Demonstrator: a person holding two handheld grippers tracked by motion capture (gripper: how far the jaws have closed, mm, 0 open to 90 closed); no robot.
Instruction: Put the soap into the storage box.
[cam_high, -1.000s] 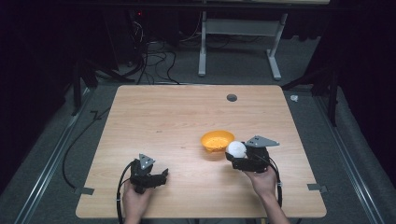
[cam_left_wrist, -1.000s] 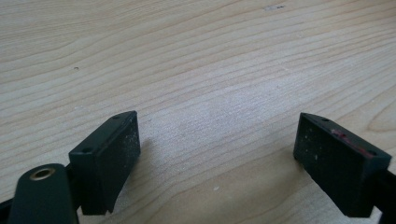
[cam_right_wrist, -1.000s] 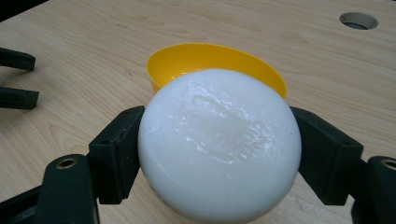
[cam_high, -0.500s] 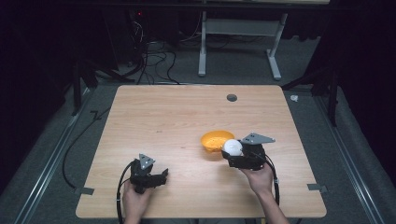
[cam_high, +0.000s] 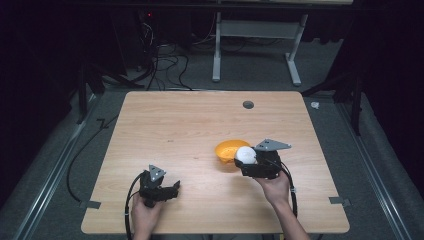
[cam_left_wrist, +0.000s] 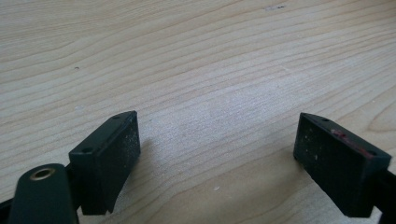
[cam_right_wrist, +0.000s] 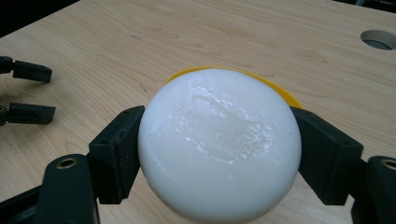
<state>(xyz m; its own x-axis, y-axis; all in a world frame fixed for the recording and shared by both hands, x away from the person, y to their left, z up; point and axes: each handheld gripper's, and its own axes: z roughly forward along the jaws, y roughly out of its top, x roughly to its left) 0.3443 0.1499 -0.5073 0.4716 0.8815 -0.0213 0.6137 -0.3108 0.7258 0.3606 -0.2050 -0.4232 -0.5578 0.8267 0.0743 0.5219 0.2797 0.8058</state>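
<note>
1. The right gripper (cam_high: 243, 161) has its jaws clamped on a round white soap bar (cam_right_wrist: 219, 147), held at the near right edge of the orange bowl (cam_high: 226, 149).
2. The left gripper (cam_high: 175, 188) rests near the table's (cam_high: 190, 120) near-left edge, jaws wide apart with nothing between them.

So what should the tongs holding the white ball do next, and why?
Probably carry the round, glossy white ball a little farther forward over the shallow orange bowl and then open. The right tongs clamp the ball from both sides right at the bowl's near rim, so it isn't fully above the bowl yet. The left tongs rest open on the wooden table.
</note>
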